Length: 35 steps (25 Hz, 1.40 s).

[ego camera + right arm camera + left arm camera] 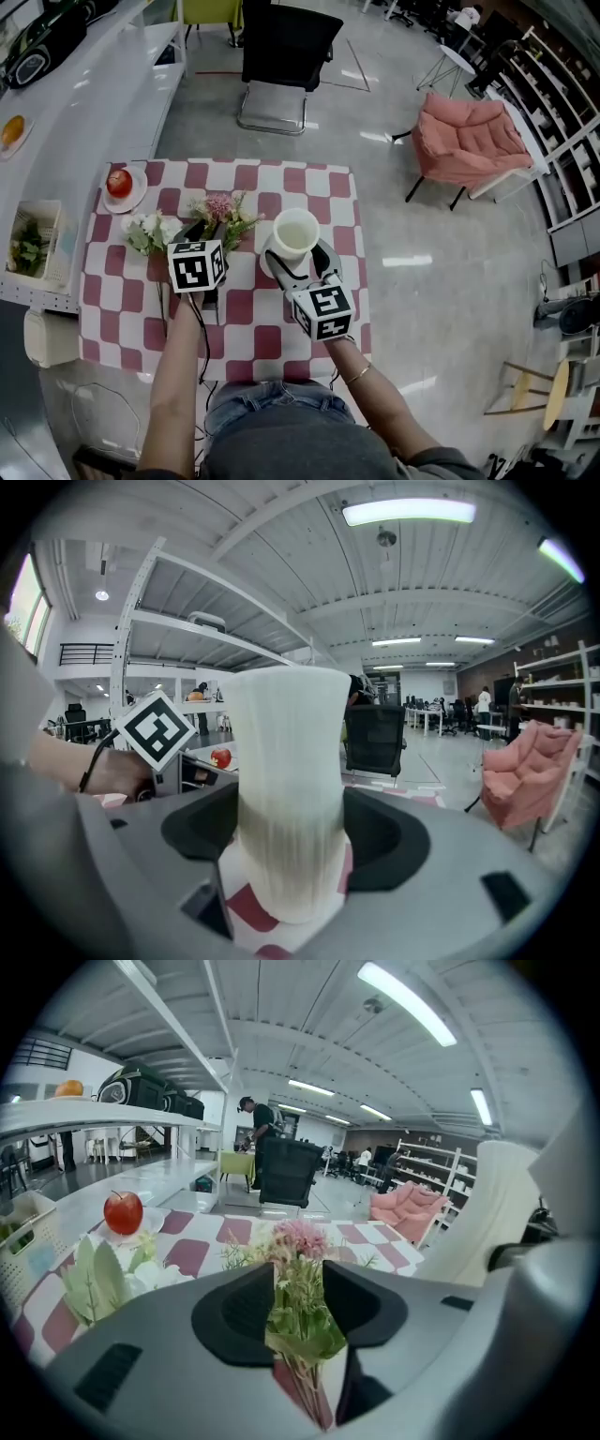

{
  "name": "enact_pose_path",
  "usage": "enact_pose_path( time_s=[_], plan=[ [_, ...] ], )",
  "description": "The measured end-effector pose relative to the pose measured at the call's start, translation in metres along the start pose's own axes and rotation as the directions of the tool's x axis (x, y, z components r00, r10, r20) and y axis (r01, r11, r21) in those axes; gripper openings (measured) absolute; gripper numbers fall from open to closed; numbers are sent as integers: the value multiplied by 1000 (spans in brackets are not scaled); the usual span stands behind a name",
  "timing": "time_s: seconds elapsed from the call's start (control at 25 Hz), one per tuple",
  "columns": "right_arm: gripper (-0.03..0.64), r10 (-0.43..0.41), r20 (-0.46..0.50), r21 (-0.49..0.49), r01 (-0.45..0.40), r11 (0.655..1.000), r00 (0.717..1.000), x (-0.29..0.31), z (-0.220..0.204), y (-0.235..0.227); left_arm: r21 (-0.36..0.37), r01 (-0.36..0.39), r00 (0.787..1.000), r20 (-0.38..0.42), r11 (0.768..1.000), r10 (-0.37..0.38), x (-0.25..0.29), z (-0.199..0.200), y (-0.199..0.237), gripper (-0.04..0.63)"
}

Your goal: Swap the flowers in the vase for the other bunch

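On the checked table (319, 183) lies a bunch with a pink bloom (223, 211) (298, 1241). Its green stems run between the jaws of my left gripper (212, 232) (300, 1281), which stand apart and do not press on them. A second bunch of white flowers (150, 230) (141, 1277) lies just to its left. The tall white ribbed vase (296, 232) (286, 780) stands upright with nothing in its mouth. My right gripper (293, 255) (286, 834) is shut on its lower part, one pad against each side.
A red apple (119, 182) (123, 1211) sits on a small plate at the table's far left corner. A white basket (33, 244) with greens stands on the shelf to the left. A black office chair (281, 56) and a pink armchair (469, 141) stand beyond the table.
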State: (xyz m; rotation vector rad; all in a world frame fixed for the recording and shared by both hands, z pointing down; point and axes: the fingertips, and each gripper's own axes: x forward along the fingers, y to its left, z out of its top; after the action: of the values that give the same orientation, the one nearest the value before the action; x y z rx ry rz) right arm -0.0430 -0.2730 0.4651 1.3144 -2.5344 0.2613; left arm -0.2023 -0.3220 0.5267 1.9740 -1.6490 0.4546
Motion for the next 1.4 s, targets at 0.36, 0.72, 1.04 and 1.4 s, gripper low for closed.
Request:
enact_pose_path(
  time_s=[0.36, 0.72, 1.04, 1.4],
  plan=[
    [353, 2, 4, -13, -2, 1000, 1000, -1, -1, 0, 26, 30, 984, 174, 999, -34, -64, 18, -8, 150],
    [353, -4, 16, -15, 5, 1000, 1000, 1, -2, 1, -59, -86, 979, 179, 995, 95, -115, -8, 62, 169],
    [353, -5, 17, -20, 6, 1000, 1000, 3, -3, 3, -66, -160, 983, 83, 985, 165, -123, -45, 103, 215],
    [353, -21, 15, -22, 22, 1000, 1000, 5, -4, 6, -54, -165, 982, -97, 985, 159, -85, -84, 133, 245]
  ],
)
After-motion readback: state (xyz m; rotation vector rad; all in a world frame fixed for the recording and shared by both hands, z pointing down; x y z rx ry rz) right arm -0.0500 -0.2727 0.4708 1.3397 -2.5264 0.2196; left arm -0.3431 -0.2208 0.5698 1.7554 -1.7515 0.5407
